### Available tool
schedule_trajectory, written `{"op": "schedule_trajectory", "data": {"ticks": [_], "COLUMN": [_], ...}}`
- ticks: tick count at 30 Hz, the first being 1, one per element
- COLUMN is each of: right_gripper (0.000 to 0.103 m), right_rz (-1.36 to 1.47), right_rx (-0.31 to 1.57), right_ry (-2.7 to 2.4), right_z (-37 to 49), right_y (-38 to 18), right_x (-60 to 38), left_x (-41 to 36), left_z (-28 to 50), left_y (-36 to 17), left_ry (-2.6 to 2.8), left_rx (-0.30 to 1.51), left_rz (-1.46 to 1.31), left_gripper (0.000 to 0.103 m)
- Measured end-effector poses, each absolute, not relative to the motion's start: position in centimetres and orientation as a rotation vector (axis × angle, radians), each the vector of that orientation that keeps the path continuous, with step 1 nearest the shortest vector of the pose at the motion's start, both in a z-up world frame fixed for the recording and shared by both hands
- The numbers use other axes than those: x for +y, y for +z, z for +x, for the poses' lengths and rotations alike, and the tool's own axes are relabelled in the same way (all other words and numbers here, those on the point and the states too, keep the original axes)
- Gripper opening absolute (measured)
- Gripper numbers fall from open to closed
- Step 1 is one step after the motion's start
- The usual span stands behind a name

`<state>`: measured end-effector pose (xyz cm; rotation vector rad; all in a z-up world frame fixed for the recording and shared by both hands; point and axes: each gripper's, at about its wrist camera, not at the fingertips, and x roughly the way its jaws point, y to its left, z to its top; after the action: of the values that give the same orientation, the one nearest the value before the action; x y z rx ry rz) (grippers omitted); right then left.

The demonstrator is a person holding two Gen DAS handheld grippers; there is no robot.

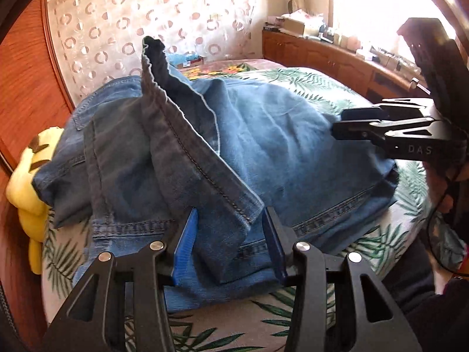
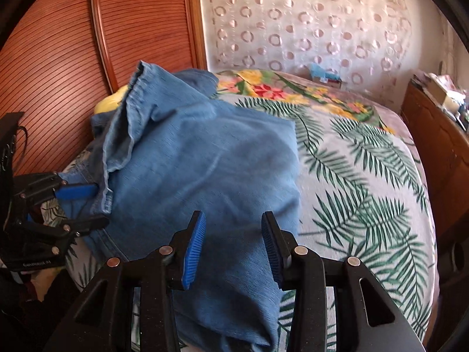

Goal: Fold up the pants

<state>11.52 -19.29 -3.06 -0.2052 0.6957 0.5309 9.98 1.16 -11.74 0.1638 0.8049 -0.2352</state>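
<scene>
Blue denim pants [image 1: 263, 146] lie bunched and partly folded on the bed, also seen in the right wrist view [image 2: 199, 158]. One leg end [image 1: 181, 135] stands up, its hem raised. My left gripper [image 1: 230, 223] is open, its blue pads either side of the lower part of that leg, not pressing it. It shows at the left of the right wrist view [image 2: 85, 205]. My right gripper [image 2: 233, 228] is open just above the folded denim, holding nothing. It shows at the right of the left wrist view [image 1: 343, 123].
The bed has a palm-leaf cover [image 2: 366, 182]. A yellow plush toy [image 1: 26, 182] lies at the wooden headboard [image 2: 58, 58]. A wooden sideboard [image 1: 337, 55] with clutter runs along the far side. A patterned curtain [image 2: 307, 23] hangs behind.
</scene>
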Motion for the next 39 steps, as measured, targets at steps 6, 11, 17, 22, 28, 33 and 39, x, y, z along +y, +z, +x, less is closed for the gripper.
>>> {"op": "schedule_trajectory", "data": {"ticks": [6, 11, 17, 22, 28, 33, 39], "right_gripper": [0.041, 0.042, 0.043, 0.050, 0.053, 0.053, 0.053], "right_rz": [-0.187, -0.167, -0.155, -0.152, -0.151, -0.055, -0.036], "right_rx": [0.709, 0.702, 0.710, 0.706, 0.729, 0.805, 0.823], "right_ry": [0.524, 0.512, 0.504, 0.502, 0.481, 0.536, 0.577], "right_z": [11.7, 11.5, 11.8, 13.2, 17.6, 20.2, 20.8], "right_y": [-4.1, -3.8, -4.0, -3.8, -4.2, -5.4, -6.5], "right_x": [-20.3, -20.8, -21.5, -21.6, -21.5, -21.7, -21.1], "left_x": [4.1, 6.9, 8.2, 7.8, 7.4, 7.1, 7.2], "left_z": [9.3, 8.5, 7.9, 7.9, 8.3, 8.4, 8.3], "left_y": [-11.1, -10.1, -8.7, -8.1, -8.6, -9.1, -9.3], "left_ry": [-0.099, -0.062, -0.043, -0.068, -0.077, -0.086, -0.084], "left_rx": [0.779, 0.765, 0.727, 0.706, 0.720, 0.731, 0.735], "left_rz": [0.162, 0.103, 0.075, 0.067, 0.070, 0.075, 0.071], "left_gripper": [0.046, 0.046, 0.046, 0.046, 0.046, 0.046, 0.046]}}
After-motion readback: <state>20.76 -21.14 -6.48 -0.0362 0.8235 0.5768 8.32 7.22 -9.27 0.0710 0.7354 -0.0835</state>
